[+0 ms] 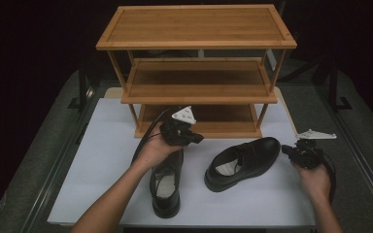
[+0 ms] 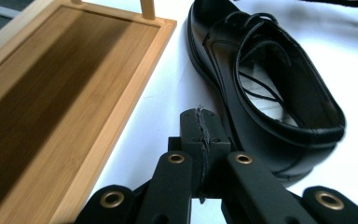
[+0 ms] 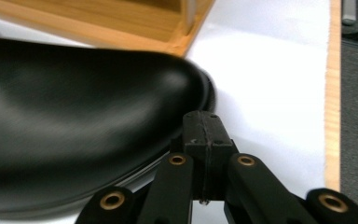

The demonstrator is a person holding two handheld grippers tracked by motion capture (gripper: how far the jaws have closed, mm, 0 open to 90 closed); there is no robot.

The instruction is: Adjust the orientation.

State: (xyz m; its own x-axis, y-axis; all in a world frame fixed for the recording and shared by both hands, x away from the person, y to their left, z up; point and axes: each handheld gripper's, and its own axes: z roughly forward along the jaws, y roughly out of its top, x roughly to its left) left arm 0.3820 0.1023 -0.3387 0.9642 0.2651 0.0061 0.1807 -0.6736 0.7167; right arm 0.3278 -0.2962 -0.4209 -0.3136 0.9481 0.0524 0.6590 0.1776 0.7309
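Two black leather lace-up shoes lie on the white mat (image 1: 102, 165) in front of a three-shelf bamboo rack (image 1: 196, 82). One shoe (image 1: 166, 187) lies lengthwise near the front edge. The other shoe (image 1: 243, 162) (image 2: 270, 84) lies across the mat to its right, and its toe (image 3: 98, 126) shows blurred and close in the right gripper view. My left gripper (image 1: 196, 139) (image 2: 200, 126) hovers above the first shoe's far end, jaws shut and empty, pointing at the second shoe. Just off that shoe's toe is my right gripper (image 1: 286, 149) (image 3: 204, 128), shut with nothing in it.
The rack's bottom shelf (image 2: 51, 93) (image 3: 135, 18) lies bare just beyond the shoes, and its middle and top shelves are bare as well. The mat's wooden edge (image 3: 333, 93) runs along the right, with grey table surface (image 1: 320, 107) and a metal rail beyond.
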